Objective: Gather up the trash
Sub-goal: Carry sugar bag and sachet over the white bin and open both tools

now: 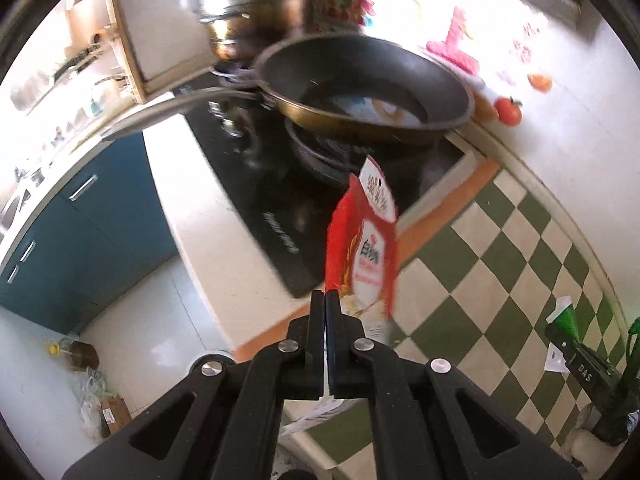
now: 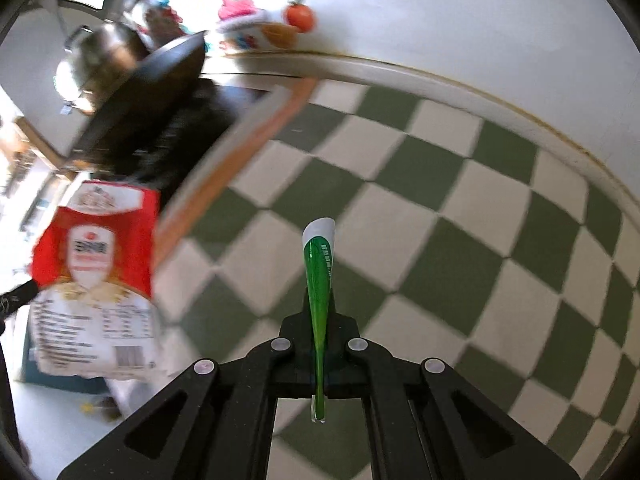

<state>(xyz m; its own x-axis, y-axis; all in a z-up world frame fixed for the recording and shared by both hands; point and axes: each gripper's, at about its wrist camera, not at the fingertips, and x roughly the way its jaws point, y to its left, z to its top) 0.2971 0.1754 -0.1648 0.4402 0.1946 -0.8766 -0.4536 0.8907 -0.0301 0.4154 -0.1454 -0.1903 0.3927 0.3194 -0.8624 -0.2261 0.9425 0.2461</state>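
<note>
My left gripper [image 1: 326, 300] is shut on a red and white food packet [image 1: 366, 240], held upright above the counter edge near the stove. The same packet shows at the left of the right wrist view [image 2: 94, 272]. My right gripper [image 2: 320, 300] is shut on a thin green and white wrapper [image 2: 319, 268], held edge-on above the green and white checkered cloth [image 2: 440, 208]. The right gripper and its green wrapper also show at the far right of the left wrist view [image 1: 564, 320].
A black frying pan [image 1: 360, 88] sits on a black cooktop [image 1: 260, 200], with a steel pot [image 1: 256, 4] behind it. A tomato [image 1: 508, 110] lies by the wall. Blue cabinets [image 1: 80, 232], a bottle [image 1: 76, 354] and bags [image 1: 100, 404] are on the floor side.
</note>
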